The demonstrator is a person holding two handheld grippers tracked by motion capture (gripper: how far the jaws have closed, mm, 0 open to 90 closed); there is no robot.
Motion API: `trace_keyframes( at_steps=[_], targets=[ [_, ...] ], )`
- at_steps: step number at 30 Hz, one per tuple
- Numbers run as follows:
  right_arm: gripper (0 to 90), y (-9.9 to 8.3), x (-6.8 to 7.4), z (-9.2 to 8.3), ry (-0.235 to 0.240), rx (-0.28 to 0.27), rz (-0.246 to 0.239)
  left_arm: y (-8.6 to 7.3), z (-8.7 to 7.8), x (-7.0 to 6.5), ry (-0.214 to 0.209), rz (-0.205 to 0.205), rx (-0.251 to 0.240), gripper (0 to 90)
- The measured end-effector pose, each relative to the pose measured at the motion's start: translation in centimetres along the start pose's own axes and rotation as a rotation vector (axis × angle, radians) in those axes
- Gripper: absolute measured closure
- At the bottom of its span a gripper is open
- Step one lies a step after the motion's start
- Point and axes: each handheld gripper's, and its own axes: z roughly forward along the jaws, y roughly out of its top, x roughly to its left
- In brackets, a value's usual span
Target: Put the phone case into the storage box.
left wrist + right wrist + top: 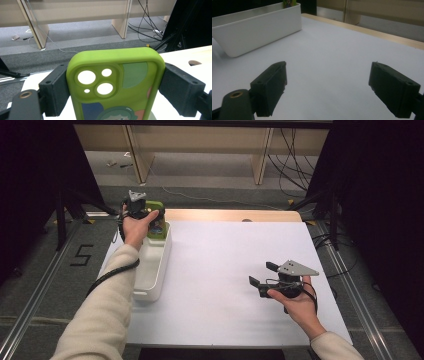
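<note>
Slipping is the main hazard: the green phone case (pixel 115 85) is clamped only by its two long edges between the left gripper's (pixel 141 212) jaws, and soft, smooth silicone may slide or twist if the hold is light or the hand jolts. Releasing it from this height could let it strike the white bin's (pixel 161 265) rim and tip out onto the white tabletop (pixel 225 270), or bounce past the bench's far left corner to the floor.

Position: the case stands upright, camera cutouts uppermost, squarely between the jaws, above the far end of the bin, which lies along the bench's left edge. Whether its lower end touches the bin cannot be told.

The right gripper (pixel 264 274) hovers near the bench's right edge, jaws spread wide and empty, well apart from the bin.
</note>
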Motion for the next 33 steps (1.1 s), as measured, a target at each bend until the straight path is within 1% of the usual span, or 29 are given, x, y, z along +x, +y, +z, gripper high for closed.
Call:
trace_keyframes(
  at_steps=[15, 33],
  targets=[
    [16.0, -0.01, 0.03, 0.01, 0.001, 0.002, -0.001, -0.34, 0.47, 0.12, 0.000, -0.011, 0.014, 16.0],
    [16.0, 0.01, 0.06, 0.02, 0.002, 0.005, -0.001, -0.83, 0.96, 0.07, -0.004, -0.009, 0.034, 15.9]
  ],
)
